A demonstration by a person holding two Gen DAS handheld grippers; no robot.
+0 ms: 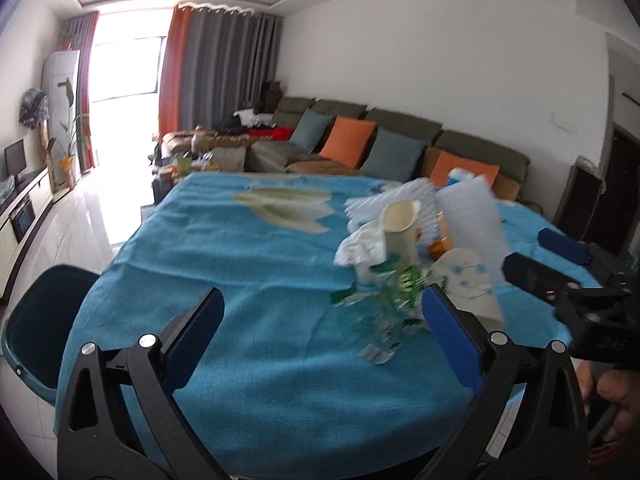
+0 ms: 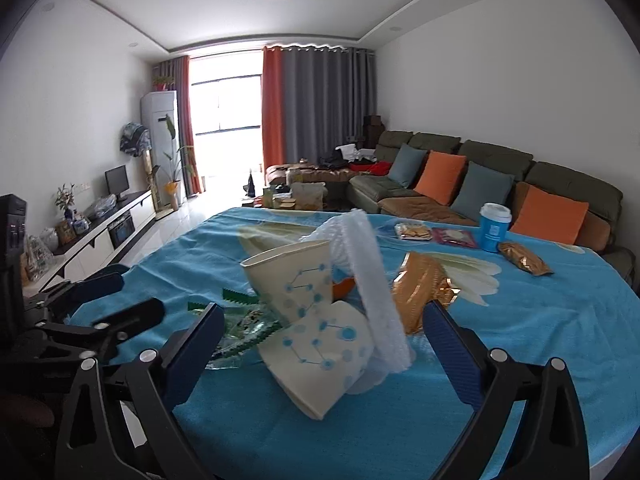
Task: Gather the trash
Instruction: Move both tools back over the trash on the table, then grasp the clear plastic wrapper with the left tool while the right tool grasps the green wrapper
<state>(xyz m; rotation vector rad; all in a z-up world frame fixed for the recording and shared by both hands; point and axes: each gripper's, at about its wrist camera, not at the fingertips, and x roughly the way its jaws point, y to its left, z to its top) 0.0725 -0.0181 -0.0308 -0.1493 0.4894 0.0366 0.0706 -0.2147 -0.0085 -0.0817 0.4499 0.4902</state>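
Note:
A heap of trash lies on the blue tablecloth [image 1: 240, 264]: two crushed paper cups [image 2: 320, 360] with blue dot print, a strip of white bubble wrap [image 2: 372, 292], a green and clear wrapper [image 2: 244, 324] and a gold foil wrapper [image 2: 420, 296]. My right gripper [image 2: 320, 344] is open, its fingers spread either side of the lying cup. My left gripper [image 1: 320, 320] is open too, just short of the green wrapper [image 1: 384, 304], with an upright cup [image 1: 400, 232] and crumpled tissue [image 1: 360, 244] behind it. A dark teal bin [image 1: 36, 328] stands at the table's left edge.
Farther back on the table are a blue lidded cup [image 2: 494, 226], snack packets [image 2: 416, 233] and a gold pouch [image 2: 524, 262]. A sofa with orange and grey cushions [image 2: 440, 178] runs along the right wall. A white TV cabinet [image 2: 100, 232] lines the left wall.

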